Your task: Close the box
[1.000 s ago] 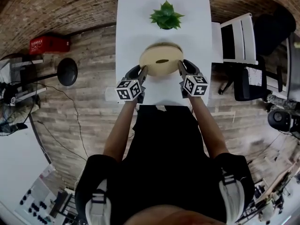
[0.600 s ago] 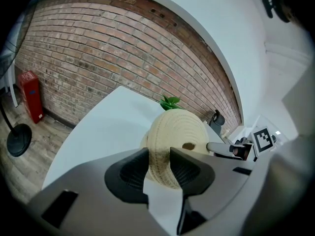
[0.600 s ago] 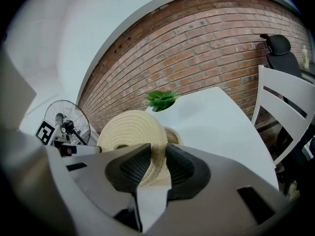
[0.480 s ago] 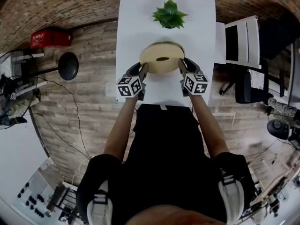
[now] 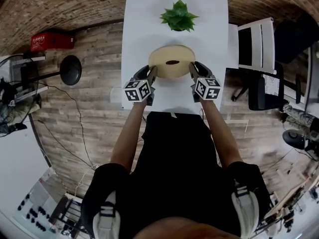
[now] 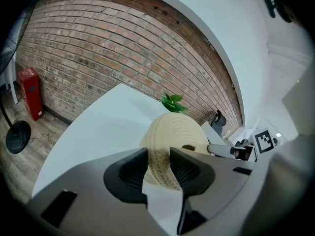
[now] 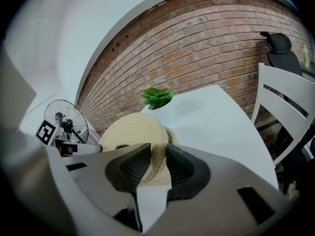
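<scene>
A round woven straw lid (image 5: 171, 61) with a dark hole in its middle hangs over the white table (image 5: 144, 14). My left gripper (image 5: 152, 74) is shut on the lid's left rim and my right gripper (image 5: 191, 72) is shut on its right rim. In the left gripper view the pads (image 6: 183, 167) pinch the lid (image 6: 177, 132) edge-on at the left gripper (image 6: 158, 155). The right gripper (image 7: 157, 154) pinches the lid (image 7: 130, 129) the same way. A bit of the woven box (image 7: 171, 134) peeks out behind the lid; the rest is hidden under it.
A green potted plant (image 5: 178, 16) stands at the table's far end, just beyond the lid. A white chair (image 5: 251, 39) sits to the right of the table. A fan (image 7: 66, 122) and a red case (image 5: 50, 41) are on the floor to the left.
The lid has tipped a little flatter in the right gripper view. Both grippers keep their hold and stay nearly where they were.
</scene>
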{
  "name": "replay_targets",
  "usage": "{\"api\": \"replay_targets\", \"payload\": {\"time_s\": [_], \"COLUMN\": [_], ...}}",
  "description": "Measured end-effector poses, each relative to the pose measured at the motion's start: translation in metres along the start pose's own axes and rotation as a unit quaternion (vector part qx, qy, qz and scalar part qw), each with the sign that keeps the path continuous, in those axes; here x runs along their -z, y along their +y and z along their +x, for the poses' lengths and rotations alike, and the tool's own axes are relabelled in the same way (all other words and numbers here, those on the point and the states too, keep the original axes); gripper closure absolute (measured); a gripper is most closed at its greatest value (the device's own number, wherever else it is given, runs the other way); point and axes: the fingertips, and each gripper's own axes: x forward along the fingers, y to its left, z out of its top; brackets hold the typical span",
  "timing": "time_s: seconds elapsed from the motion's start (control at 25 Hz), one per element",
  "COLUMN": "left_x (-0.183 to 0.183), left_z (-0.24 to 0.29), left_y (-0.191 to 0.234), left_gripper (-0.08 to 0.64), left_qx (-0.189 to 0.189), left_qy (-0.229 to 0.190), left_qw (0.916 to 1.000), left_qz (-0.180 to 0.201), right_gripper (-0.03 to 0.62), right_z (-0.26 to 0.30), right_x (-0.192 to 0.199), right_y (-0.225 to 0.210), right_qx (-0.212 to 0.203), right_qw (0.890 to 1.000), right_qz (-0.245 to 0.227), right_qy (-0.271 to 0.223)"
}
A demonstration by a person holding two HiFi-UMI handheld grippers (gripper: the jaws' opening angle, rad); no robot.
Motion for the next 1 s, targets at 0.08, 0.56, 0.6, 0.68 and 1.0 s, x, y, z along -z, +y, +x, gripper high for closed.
{"api": "replay_targets", "payload": {"time_s": [0.08, 0.56, 0.6, 0.68, 1.0], "left_x": [0.000, -0.003, -0.002, -0.002, -0.001], "left_z": [0.004, 0.019, 0.019, 0.020, 0.024], "left_y": [0.000, 0.001, 0.002, 0.003, 0.008], "left_gripper": [0.416, 0.405, 0.405, 0.403, 0.387], "left_qx": [0.003, 0.005, 0.005, 0.006, 0.013], "left_qy": [0.002, 0.019, 0.020, 0.023, 0.027], "left_qw": [1.0000, 0.9998, 0.9998, 0.9997, 0.9994], "left_qz": [-0.002, 0.005, 0.006, 0.007, 0.016], "right_gripper": [0.498, 0.497, 0.497, 0.497, 0.494], "right_z": [0.002, 0.008, 0.009, 0.010, 0.012], "right_x": [-0.001, -0.005, -0.005, -0.006, -0.005], "right_y": [-0.003, -0.013, -0.014, -0.014, -0.015], "right_qx": [0.001, 0.009, 0.009, 0.008, 0.006], "right_qw": [1.000, 1.000, 1.000, 1.000, 1.000], "right_qz": [0.007, 0.012, 0.012, 0.012, 0.020], "right_qy": [-0.001, -0.002, -0.002, -0.002, -0.003]}}
